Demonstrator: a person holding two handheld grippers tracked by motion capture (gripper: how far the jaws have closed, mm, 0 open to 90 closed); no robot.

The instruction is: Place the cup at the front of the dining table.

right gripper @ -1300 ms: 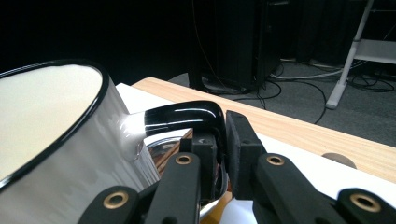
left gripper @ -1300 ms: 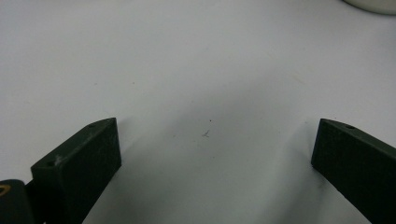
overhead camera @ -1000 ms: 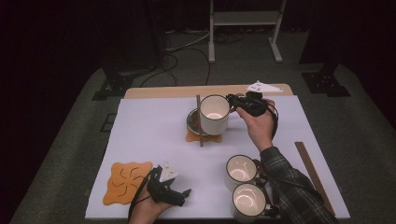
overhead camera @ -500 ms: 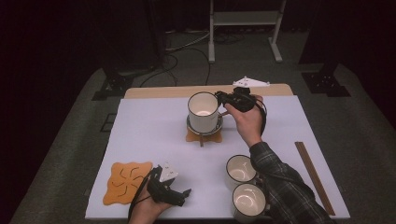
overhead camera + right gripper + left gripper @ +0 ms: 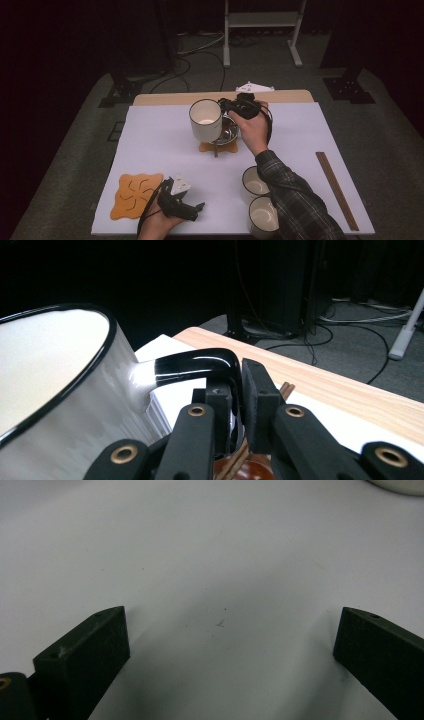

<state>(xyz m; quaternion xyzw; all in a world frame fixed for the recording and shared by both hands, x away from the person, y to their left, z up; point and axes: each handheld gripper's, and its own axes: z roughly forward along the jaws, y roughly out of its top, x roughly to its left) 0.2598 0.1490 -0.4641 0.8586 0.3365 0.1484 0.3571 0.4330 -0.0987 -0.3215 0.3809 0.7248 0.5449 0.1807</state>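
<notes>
The counter, under its white sheet, spreads beneath both of your tongs. Your right tongs hold the white mug by its black handle: in the right gripper view the jaws are clamped on the upright stretch of that handle, and the mug's body hangs out to the left of them, its black-rimmed mouth facing up. In the high view the mug is lifted clear of the counter, just left of the tongs, over the near-left edge of a metal bowl that sits on an orange coaster below the tongs. Two more mugs stand on the counter beside your right sleeve, well short of those tongs. A pair of chopsticks lies far out to their right.

Your left tongs rest low at the counter's near edge, jaws spread wide with bare white sheet between them. A second orange coaster lies just to their left.
</notes>
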